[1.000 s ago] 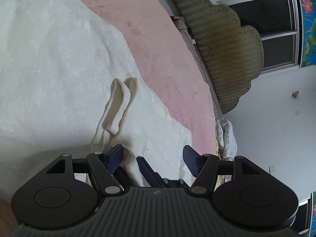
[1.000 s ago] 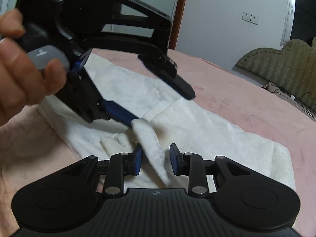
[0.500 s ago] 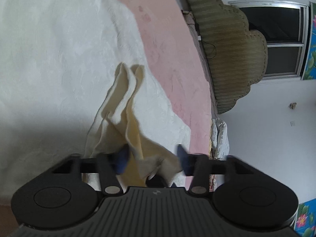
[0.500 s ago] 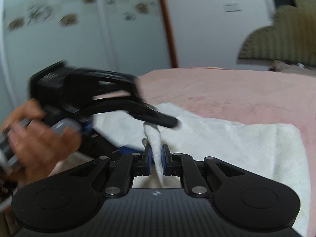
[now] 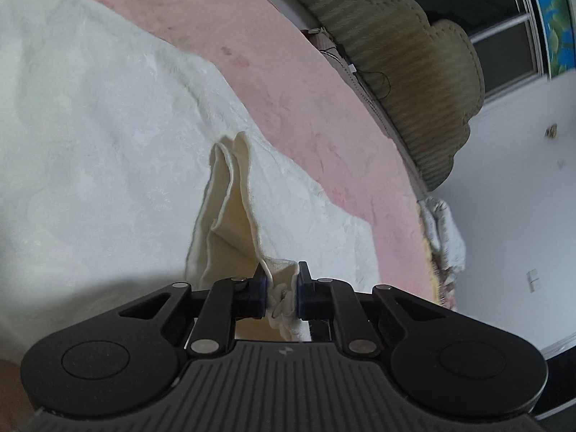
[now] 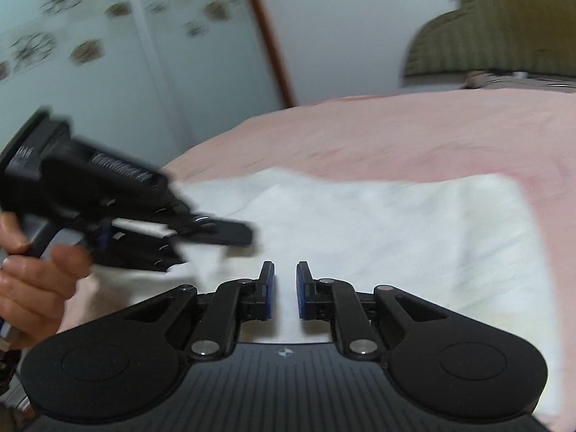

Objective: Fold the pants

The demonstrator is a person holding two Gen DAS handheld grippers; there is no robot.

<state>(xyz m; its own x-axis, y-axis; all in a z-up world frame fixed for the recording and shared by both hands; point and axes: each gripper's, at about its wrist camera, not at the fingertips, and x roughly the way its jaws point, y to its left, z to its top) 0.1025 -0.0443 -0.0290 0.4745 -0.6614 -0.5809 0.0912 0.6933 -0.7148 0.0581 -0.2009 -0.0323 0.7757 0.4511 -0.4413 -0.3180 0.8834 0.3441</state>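
Note:
White pants (image 5: pixel 108 165) lie spread on a pink bed (image 5: pixel 295 82). In the left wrist view my left gripper (image 5: pixel 282 288) is shut on a bunched edge of the pants, and a raised fold (image 5: pixel 230 194) runs from it down to the cloth. In the right wrist view my right gripper (image 6: pixel 285 289) is nearly closed with white pants cloth (image 6: pixel 378 234) filling the narrow gap between the pads; the view is blurred. The left gripper (image 6: pixel 216 234) shows there at left, shut on a pinch of cloth, held by a hand (image 6: pixel 32 288).
An olive padded headboard (image 5: pixel 406 68) stands at the bed's far end, with a dark window (image 5: pixel 504 18) beyond it. A rumpled white-and-yellow cloth (image 5: pixel 442 230) hangs at the bed's edge. White wardrobe doors (image 6: pixel 108 54) and a brown door frame (image 6: pixel 266 36) stand behind the bed.
My left gripper closed from open onto the pants edge. My right gripper closed on the cloth, swung right over the bed, and its pads now stand slightly wider apart than half a second ago.

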